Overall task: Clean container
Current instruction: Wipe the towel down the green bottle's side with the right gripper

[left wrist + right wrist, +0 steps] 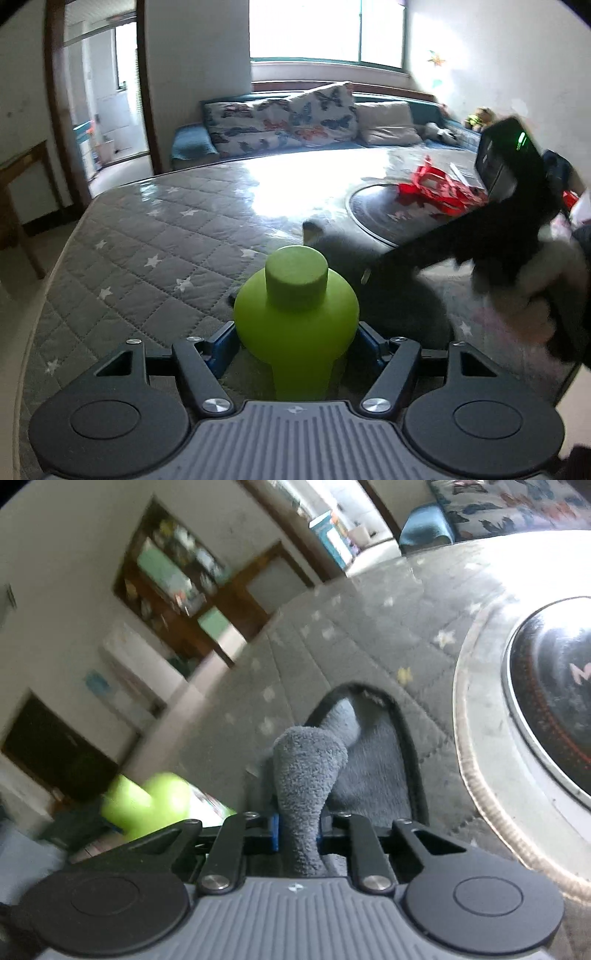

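A lime-green bottle (296, 306) with a round cap stands between my left gripper's (297, 341) blue-padded fingers, which are shut on its body. Beside it on the right lies a grey fluffy cloth (351, 254). The right gripper's black body (509, 221) reaches in from the right, blurred. In the right wrist view my right gripper (298, 829) is shut on a bunched fold of the grey cloth (308, 775), whose remainder spreads on the quilted table cover. The green bottle (155, 801) shows blurred at the lower left.
The table carries a grey star-patterned quilted cover (147, 236) and a dark round turntable (554, 709) at the right. Red packaging (436, 188) lies on the turntable. A sofa with butterfly cushions (280, 118) stands behind; a wooden cabinet (177, 590) is at the left.
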A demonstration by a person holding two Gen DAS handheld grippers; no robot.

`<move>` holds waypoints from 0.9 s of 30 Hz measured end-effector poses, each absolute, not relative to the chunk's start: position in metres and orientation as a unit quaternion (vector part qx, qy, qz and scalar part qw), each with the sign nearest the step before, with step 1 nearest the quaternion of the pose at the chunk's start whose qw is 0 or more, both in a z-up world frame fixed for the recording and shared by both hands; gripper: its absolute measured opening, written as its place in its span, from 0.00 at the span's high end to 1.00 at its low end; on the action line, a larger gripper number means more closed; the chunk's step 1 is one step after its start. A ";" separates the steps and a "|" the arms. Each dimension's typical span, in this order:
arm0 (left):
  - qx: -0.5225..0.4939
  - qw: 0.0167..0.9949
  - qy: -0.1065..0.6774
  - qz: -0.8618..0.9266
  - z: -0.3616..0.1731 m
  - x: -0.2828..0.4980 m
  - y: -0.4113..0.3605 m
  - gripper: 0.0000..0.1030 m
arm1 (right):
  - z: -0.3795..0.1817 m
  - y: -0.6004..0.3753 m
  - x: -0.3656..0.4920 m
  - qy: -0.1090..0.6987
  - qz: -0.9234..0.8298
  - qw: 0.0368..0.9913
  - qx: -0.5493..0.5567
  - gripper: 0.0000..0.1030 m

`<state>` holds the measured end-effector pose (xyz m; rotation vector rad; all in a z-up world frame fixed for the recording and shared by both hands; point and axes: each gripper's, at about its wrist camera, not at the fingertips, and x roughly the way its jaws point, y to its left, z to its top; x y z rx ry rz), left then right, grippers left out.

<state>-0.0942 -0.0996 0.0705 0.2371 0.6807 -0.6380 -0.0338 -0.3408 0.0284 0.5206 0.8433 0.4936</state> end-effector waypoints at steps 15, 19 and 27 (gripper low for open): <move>0.117 0.883 0.322 -0.321 0.065 -0.094 -0.096 0.31 | 0.030 -0.333 -0.019 0.368 0.310 0.807 0.343 0.85; 0.121 0.884 0.319 -0.321 0.066 -0.095 -0.097 0.30 | 0.016 -0.332 -0.013 0.384 0.299 0.804 0.341 0.85; 0.132 0.883 0.315 -0.321 0.068 -0.098 -0.089 0.30 | -0.004 -0.315 -0.023 0.434 0.268 0.817 0.268 0.85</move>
